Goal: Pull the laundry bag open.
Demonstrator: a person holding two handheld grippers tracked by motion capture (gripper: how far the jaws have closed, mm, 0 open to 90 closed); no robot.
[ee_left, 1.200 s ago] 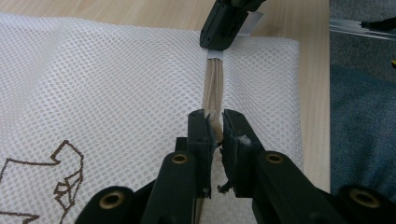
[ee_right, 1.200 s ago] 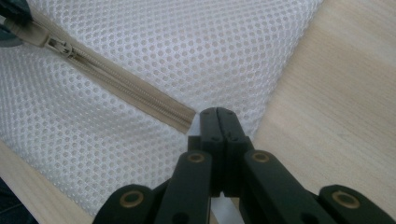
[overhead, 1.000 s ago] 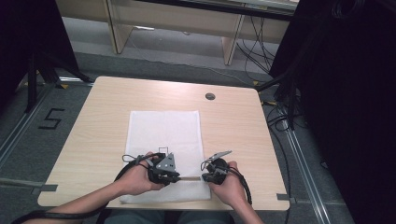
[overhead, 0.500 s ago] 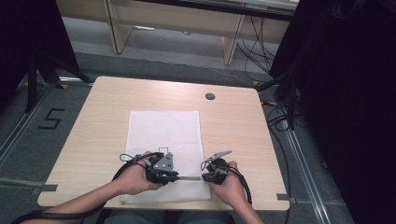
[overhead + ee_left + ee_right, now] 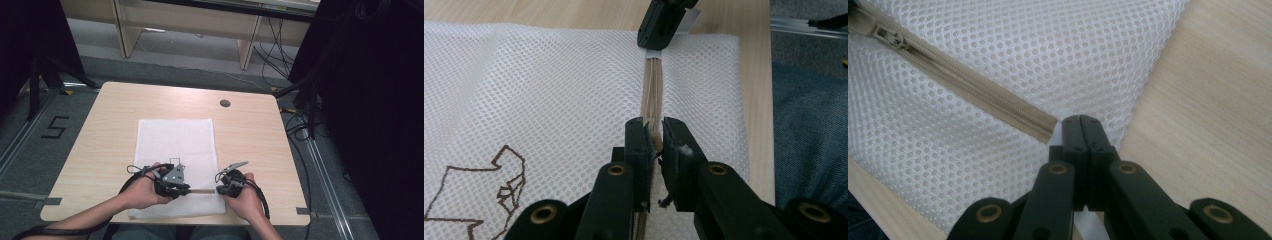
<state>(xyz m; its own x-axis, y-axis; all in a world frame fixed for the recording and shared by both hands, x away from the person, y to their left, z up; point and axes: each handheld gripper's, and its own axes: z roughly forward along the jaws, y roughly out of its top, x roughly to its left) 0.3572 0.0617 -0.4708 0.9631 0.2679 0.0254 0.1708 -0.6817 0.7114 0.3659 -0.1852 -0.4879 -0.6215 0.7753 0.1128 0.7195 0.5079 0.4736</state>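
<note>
In the left gripper view, the zipper pull [image 5: 653,134] sits mostly hidden between the jaws of the left hand-held gripper [image 5: 653,137]. The brown outline drawing [image 5: 484,190] on the mesh bag [image 5: 549,85] is cut off by the bottom edge (its subject cannot be told). In the right gripper view, whatever the right hand-held gripper [image 5: 1081,129] pinches is hidden.

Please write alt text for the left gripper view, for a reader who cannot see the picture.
The left gripper's black tongs pinch the beige zipper pull on a white mesh laundry bag lying flat on a light wooden table. The beige zipper runs straight away from them to the other black tongs, which sit at its far end. A brown line drawing marks the mesh at lower left.
</note>
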